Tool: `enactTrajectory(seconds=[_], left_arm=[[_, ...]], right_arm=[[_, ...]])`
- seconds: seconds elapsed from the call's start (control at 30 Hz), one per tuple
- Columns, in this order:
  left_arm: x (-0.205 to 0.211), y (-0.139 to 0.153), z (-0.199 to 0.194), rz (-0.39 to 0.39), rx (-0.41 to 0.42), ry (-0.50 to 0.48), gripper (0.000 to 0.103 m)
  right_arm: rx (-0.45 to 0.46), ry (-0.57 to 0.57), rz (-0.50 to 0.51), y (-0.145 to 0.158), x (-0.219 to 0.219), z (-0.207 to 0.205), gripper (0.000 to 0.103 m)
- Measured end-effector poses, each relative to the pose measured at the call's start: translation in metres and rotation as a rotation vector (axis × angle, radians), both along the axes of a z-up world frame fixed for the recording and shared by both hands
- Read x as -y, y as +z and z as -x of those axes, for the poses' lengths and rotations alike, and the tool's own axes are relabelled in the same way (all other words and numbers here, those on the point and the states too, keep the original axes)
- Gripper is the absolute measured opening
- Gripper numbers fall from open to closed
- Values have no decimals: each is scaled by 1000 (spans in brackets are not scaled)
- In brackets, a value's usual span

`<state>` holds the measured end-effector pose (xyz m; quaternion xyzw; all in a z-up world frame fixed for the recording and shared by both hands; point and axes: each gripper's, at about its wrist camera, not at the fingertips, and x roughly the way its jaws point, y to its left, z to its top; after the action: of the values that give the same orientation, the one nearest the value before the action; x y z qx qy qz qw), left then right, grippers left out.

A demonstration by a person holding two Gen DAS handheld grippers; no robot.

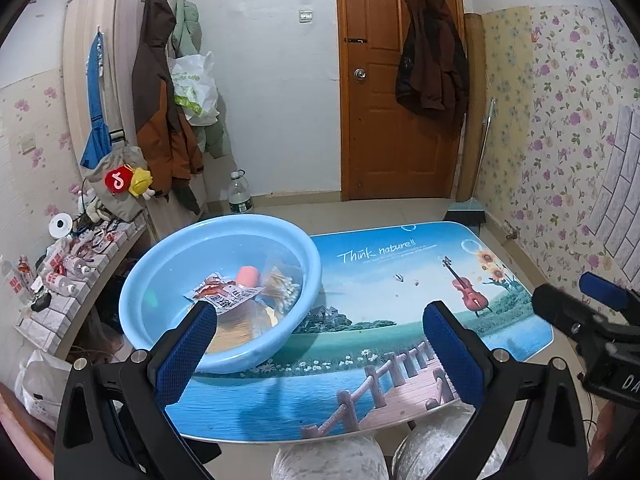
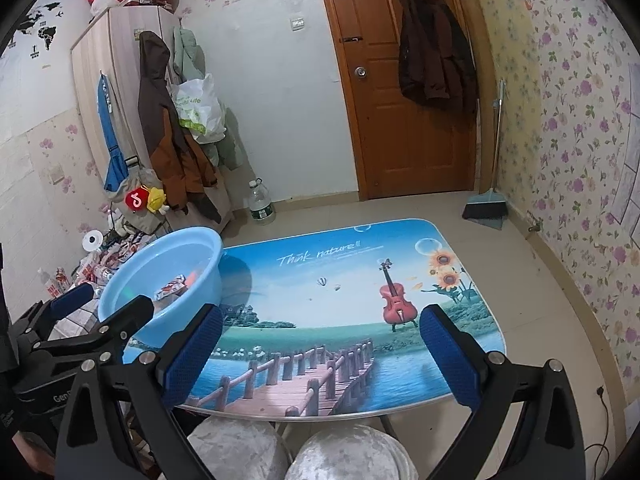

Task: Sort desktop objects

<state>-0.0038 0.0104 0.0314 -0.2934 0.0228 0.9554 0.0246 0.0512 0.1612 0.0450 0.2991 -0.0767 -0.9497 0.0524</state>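
Note:
A light blue basin (image 1: 160, 280) sits on the left end of the picture-printed table (image 1: 400, 280). Inside it lie a red-and-white snack packet (image 1: 224, 292), an orange cylinder (image 1: 249, 275), a bag of cotton swabs (image 1: 282, 286) and an orange-tinted clear packet (image 1: 240, 326). My left gripper (image 1: 320, 324) hovers open over the table's near left part, its left finger in front of the basin. My right gripper (image 2: 320, 330) is open above the table's near edge, nothing between its fingers. From the right wrist the basin (image 2: 200, 256) appears at the left, with the left gripper (image 2: 108, 304) before it.
A low tiled shelf (image 1: 68, 300) crowded with small bottles and packets runs along the left wall. A water jug (image 1: 239, 194), a wardrobe hung with coats, a wooden door (image 1: 400, 80) and a broom (image 2: 486, 204) stand beyond. A person's knees (image 2: 296, 452) are under the table's near edge.

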Motion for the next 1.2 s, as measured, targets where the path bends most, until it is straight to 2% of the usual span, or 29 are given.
enactTrajectory(seconds=[1.2], left_arm=[[8, -6, 3, -5, 26, 17, 103]], right_arm=[[42, 32, -25, -10, 7, 9, 100]])
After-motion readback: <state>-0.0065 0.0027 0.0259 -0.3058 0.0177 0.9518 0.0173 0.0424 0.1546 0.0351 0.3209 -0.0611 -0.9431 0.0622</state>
